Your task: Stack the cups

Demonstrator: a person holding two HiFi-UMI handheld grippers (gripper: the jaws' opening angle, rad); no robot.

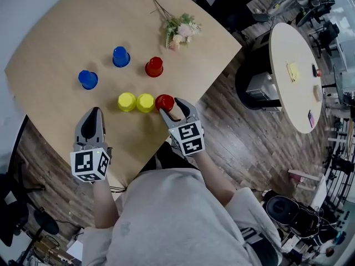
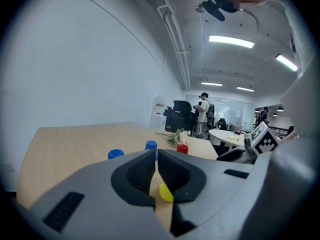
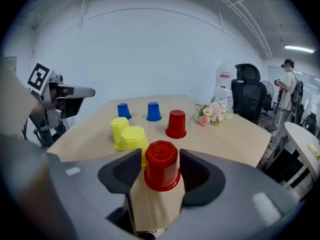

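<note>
Six upturned cups stand on the wooden table [image 1: 66, 32]: two blue [image 1: 121, 56] [image 1: 87, 79], two yellow [image 1: 126, 101] [image 1: 145, 102] and two red. One red cup [image 1: 154, 66] stands further in. The other red cup [image 1: 165, 102] [image 3: 161, 159] stands upright near the table's edge, between the jaws of my right gripper [image 1: 170, 106] [image 3: 161, 178]. Those jaws stand wide, and a thin gap shows at the cup's right side. My left gripper [image 1: 93, 113] [image 2: 155, 171] is shut and empty, low over the table to the left of the yellow cups. One yellow cup [image 2: 166, 192] shows just beyond its tips.
A sprig of artificial flowers [image 1: 178, 29] [image 3: 212, 112] lies at the table's far side. The table's curved edge runs just under my right gripper. A round white table [image 1: 294, 73] and office chairs [image 3: 248, 91] stand to the right, with a person [image 2: 202, 115] standing beyond them.
</note>
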